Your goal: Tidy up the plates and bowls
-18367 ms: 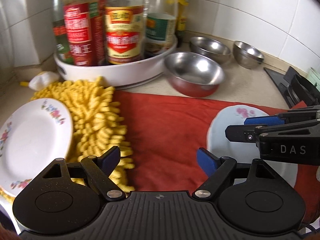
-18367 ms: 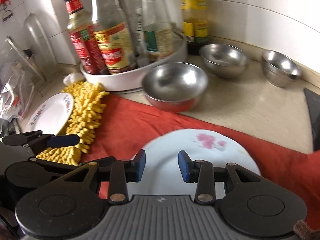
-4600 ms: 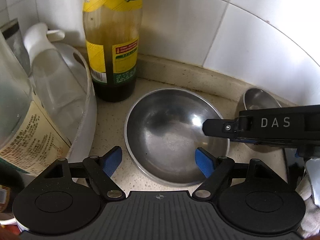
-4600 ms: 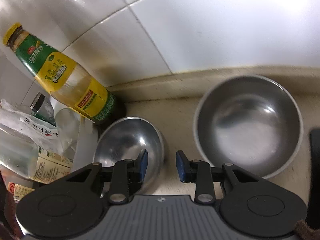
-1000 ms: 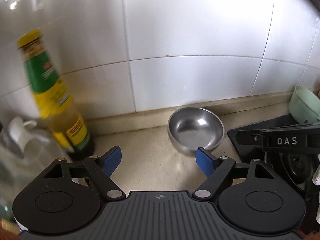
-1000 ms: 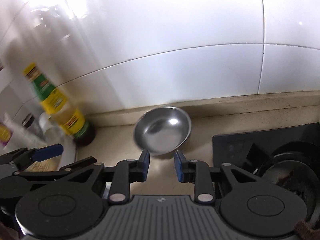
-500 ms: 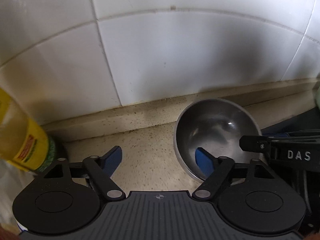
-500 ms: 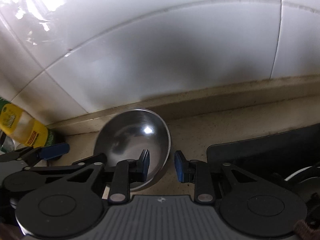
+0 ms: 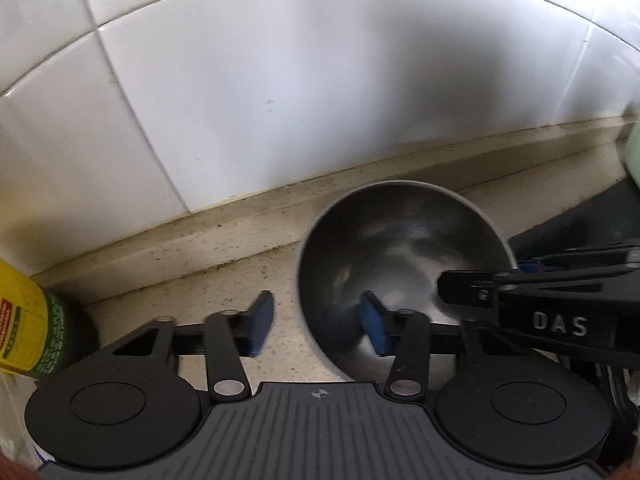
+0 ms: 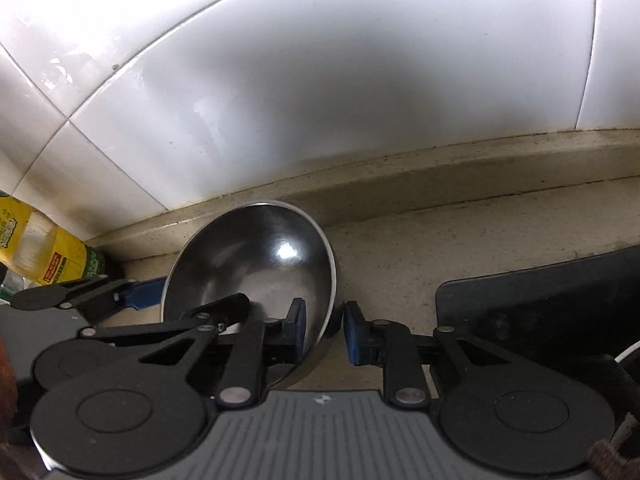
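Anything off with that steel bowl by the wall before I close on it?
Nothing damaged or spilled. The steel bowl sits upright on the counter; both open grippers, left and right, straddle its rim on opposite sides.

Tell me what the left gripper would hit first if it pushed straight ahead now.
Most likely the steel bowl: the left gripper is open and straddles its near-left rim, one pad inside, one outside. Beyond it come the counter's raised back edge and tiled wall. Depth is uncertain.

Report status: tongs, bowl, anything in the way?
Left tongs open, straddling the steel bowl's left rim. Right tongs open, straddling its right rim. Stove edge close on the right.
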